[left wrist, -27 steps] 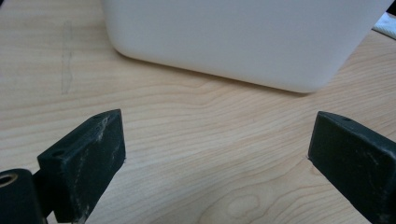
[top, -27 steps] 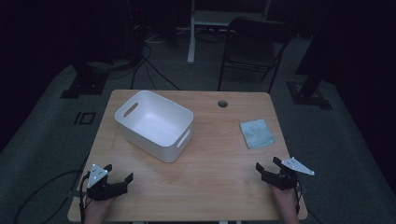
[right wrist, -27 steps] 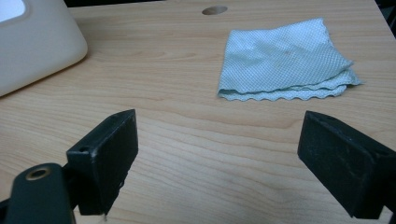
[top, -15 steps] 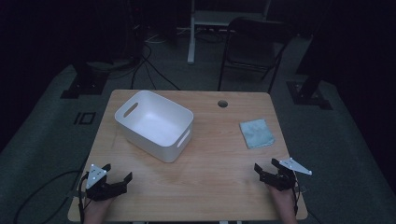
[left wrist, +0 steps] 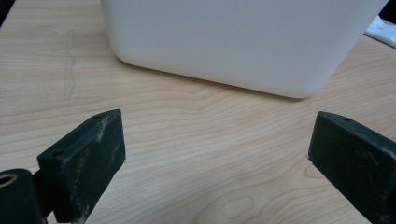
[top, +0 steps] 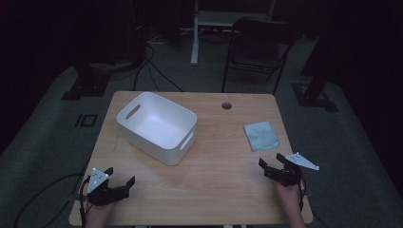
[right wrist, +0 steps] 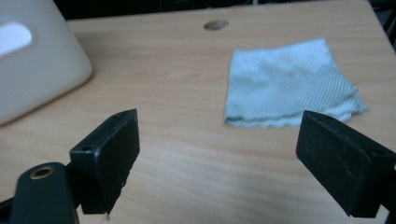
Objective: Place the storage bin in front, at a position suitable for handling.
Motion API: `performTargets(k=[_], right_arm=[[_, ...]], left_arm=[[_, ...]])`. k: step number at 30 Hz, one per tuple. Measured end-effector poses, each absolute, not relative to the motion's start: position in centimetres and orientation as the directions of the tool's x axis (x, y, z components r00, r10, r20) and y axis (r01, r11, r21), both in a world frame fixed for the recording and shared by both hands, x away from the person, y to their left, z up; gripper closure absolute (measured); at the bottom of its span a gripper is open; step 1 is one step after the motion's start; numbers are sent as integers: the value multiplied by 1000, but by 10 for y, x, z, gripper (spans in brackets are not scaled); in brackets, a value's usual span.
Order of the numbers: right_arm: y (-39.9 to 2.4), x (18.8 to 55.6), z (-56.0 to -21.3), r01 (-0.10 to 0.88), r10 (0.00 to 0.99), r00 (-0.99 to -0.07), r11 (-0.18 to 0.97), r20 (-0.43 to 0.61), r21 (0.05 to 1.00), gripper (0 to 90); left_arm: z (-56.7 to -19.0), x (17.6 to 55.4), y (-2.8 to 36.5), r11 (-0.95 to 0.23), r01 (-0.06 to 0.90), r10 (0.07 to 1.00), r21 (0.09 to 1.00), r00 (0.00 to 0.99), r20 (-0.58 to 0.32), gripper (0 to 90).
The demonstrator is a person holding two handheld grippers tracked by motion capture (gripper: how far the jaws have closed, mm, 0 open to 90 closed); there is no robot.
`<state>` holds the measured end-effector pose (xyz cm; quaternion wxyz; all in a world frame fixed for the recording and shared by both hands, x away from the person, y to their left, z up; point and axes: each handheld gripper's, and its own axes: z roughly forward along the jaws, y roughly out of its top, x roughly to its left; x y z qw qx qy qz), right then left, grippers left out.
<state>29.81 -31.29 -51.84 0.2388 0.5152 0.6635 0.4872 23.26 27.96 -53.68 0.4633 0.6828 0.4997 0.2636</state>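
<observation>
High view: left gripper (top: 119, 178) spread at 7 o'clock, right gripper (top: 271, 165) spread at 4, cloth (top: 261, 136) just beyond. Left gripper view: white bin (left wrist: 243, 42) at 12 o'clock. Right gripper view: cloth (right wrist: 289, 84) at 1 o'clock on table (right wrist: 187, 154).

From my left gripper view the white bin (left wrist: 243, 42) runs off the top edge, so I can't see its rim or inside. In my right gripper view its slotted end (right wrist: 32, 60) is cropped at the left edge, and the cloth's (right wrist: 292, 84) layers blur together.
</observation>
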Motion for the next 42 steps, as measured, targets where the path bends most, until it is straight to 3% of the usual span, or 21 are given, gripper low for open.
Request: performTargets(k=[20, 23, 37, 42], right_arm=[[-295, 329, -484, 415, 877, -443, 16, 187, 910, 117], [-289, 333, -484, 417, 868, -461, 25, 188, 909, 117], [-258, 366, -467, 383, 832, -523, 35, 185, 923, 119], [-247, 378, -465, 385, 828, -530, 43, 183, 922, 119]], left_arm=[[-537, 238, 272, -131, 468, 906, 874, 415, -86, 41], [-541, 237, 273, -110, 487, 903, 866, 414, -119, 41], [-537, 230, 270, -126, 469, 906, 874, 412, -91, 41], [-536, 229, 271, -103, 468, 900, 878, 420, -118, 41]])
